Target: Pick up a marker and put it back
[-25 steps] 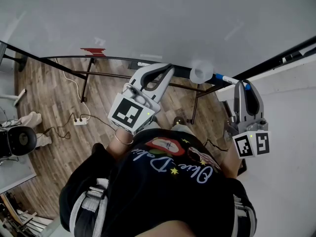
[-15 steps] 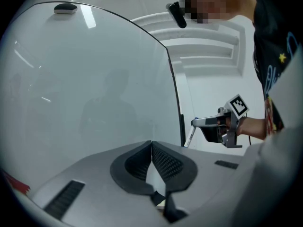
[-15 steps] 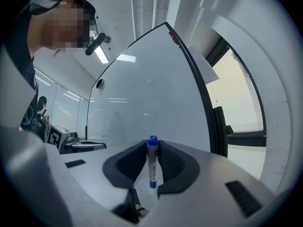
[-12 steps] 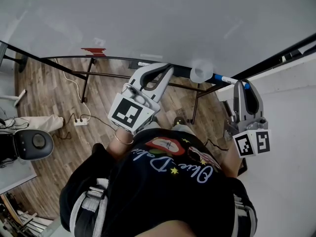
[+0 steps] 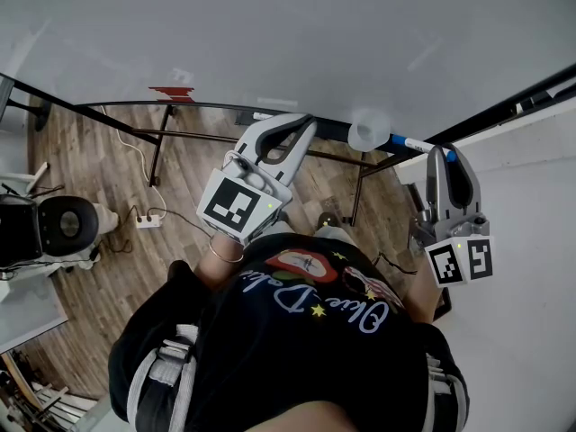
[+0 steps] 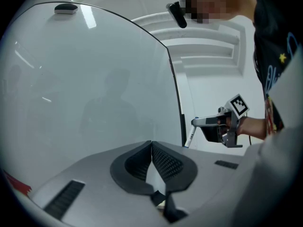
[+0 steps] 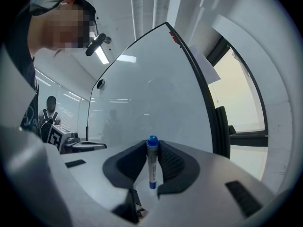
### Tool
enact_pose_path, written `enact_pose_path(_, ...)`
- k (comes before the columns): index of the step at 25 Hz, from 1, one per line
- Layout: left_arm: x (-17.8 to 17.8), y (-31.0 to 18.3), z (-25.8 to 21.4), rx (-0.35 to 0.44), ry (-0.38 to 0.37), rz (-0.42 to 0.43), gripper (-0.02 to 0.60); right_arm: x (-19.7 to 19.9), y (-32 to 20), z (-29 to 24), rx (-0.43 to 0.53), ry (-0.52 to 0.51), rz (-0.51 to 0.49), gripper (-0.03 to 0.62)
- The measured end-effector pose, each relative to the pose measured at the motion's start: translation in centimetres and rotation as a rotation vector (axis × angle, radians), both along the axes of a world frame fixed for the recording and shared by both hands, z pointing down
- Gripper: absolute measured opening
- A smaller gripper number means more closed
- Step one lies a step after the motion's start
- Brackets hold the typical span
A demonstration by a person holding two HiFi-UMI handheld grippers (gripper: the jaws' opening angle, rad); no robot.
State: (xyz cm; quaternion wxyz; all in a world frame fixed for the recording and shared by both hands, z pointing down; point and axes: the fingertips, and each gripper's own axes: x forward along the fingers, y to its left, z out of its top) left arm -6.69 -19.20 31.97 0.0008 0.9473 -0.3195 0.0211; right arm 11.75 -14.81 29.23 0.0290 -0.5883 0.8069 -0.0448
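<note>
Board ahead: the large glossy white whiteboard [image 5: 270,34] fills the space in front of both your grippers. Its thin black frame [image 7: 204,98] runs along the bottom and up the right side.
Right edge: your right gripper [image 5: 447,158] is close to the board's lower right corner, just beside that frame. Past the frame you have a pale wall and a dark-framed window [image 7: 246,136].
Below: dark metal stand legs [image 5: 160,147] go down from the board to the brown wood-plank floor [image 5: 99,178]. A white power strip [image 5: 147,220] and its cables lie there.
Between the grippers: there is open air between the 2 grippers, which are well apart. A small round white object [image 5: 367,130] sits at the board's lower edge between them; what it is you cannot tell.
Marker: the white-barrelled marker with a blue cap [image 7: 152,167] lies crosswise in your right gripper's jaws. It stands upright in the right gripper view, cap end at the top. From the head view, its barrel sticks out to the left of the fingertips, toward the round object.
Right fingers: the black ribbed pads [image 7: 171,162] pinch the marker's barrel from both sides.
Left fingers: the tips of your left gripper [image 6: 151,144] are pressed together with nothing between them, pointing at the board face.
</note>
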Motion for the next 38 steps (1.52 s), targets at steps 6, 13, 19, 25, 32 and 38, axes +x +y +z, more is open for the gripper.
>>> enact_pose_path(6, 0.0, 0.0, 0.1, -0.002, 0.004, 0.001, 0.005, 0.2, 0.0, 0.2, -0.002, -0.002, 0.011, 0.074)
enact_pose_path(13, -0.1, -0.3, 0.2, -0.007, -0.004, -0.007, 0.004, 0.2, -0.3, 0.1, 0.001, -0.002, 0.000, 0.074)
enact_pose_path(19, -0.6, -0.4, 0.2, 0.001, -0.022, -0.014, 0.004, -0.3, -0.9, 0.0, 0.005, 0.000, -0.016, 0.074)
enact_pose_path(25, -1.3, -0.4, 0.2, -0.001, -0.015, -0.045, 0.003, -0.9, -1.4, 0.4, 0.004, -0.001, -0.036, 0.074)
enact_pose_path(32, -2.5, -0.5, 0.2, -0.004, -0.021, -0.083, 0.004, -2.0, -2.3, 1.1, -0.003, 0.034, -0.067, 0.074)
enact_pose_path(38, -3.1, -0.4, 0.3, -0.011, -0.023, -0.104, 0.004, -2.8, -3.0, 2.5, -0.025, 0.074, -0.078, 0.074)
